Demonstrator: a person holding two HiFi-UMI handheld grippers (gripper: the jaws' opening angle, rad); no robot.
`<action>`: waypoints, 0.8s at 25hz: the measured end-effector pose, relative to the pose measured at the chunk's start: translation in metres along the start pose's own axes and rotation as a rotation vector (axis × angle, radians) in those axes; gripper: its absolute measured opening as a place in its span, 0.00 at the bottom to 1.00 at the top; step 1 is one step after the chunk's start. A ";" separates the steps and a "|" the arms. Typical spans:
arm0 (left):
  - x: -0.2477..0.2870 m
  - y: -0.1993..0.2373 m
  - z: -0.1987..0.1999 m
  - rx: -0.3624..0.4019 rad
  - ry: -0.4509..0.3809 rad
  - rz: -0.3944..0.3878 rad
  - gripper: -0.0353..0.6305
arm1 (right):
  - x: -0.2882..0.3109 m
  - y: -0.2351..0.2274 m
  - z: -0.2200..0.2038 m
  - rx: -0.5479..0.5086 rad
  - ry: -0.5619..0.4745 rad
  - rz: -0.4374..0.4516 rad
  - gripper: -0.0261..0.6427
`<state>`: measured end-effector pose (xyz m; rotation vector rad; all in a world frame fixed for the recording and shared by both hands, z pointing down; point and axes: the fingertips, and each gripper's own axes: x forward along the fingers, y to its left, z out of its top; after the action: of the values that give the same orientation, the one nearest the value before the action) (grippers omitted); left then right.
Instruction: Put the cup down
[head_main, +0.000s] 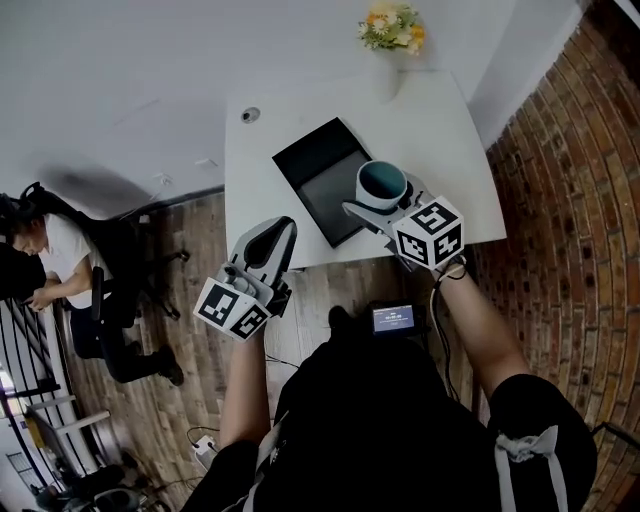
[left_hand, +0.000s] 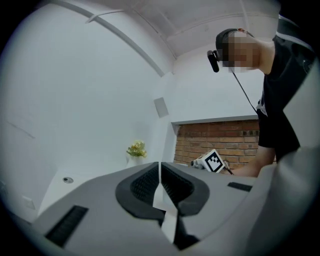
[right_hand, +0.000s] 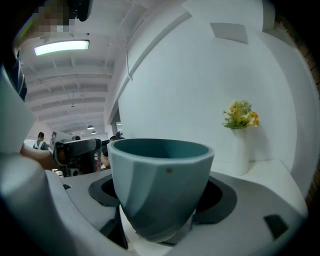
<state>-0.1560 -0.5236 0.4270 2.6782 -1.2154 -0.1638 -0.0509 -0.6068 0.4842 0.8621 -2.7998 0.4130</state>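
A teal cup (head_main: 382, 183) with a pale outer wall sits upright between the jaws of my right gripper (head_main: 378, 200), which is shut on it. In the head view the cup is over the front part of the white table (head_main: 450, 150), beside the near right corner of a black pad (head_main: 318, 175). The right gripper view shows the cup (right_hand: 160, 180) filling the gap of the right gripper (right_hand: 160, 210), its base low between the dark pads (right_hand: 222, 200). My left gripper (head_main: 275, 240) hovers off the table's front left edge. Its jaws meet with nothing between them in the left gripper view (left_hand: 160, 175).
A white vase of yellow flowers (head_main: 392, 35) stands at the table's far edge, and a round grommet (head_main: 250, 115) is at its far left corner. A brick wall (head_main: 570, 180) runs along the right. A person (head_main: 55, 260) sits at the left by black chairs.
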 end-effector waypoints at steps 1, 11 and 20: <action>0.000 0.005 0.003 -0.005 -0.013 0.015 0.07 | 0.012 -0.009 -0.001 -0.005 0.000 -0.009 0.63; 0.013 0.033 -0.012 -0.037 -0.040 0.067 0.06 | 0.151 -0.113 -0.035 0.023 -0.011 -0.120 0.63; 0.038 0.049 -0.040 -0.048 0.020 0.068 0.06 | 0.222 -0.159 -0.045 -0.083 0.010 -0.183 0.63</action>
<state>-0.1594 -0.5785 0.4757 2.5872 -1.2784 -0.1538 -0.1365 -0.8346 0.6158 1.0822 -2.6769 0.2696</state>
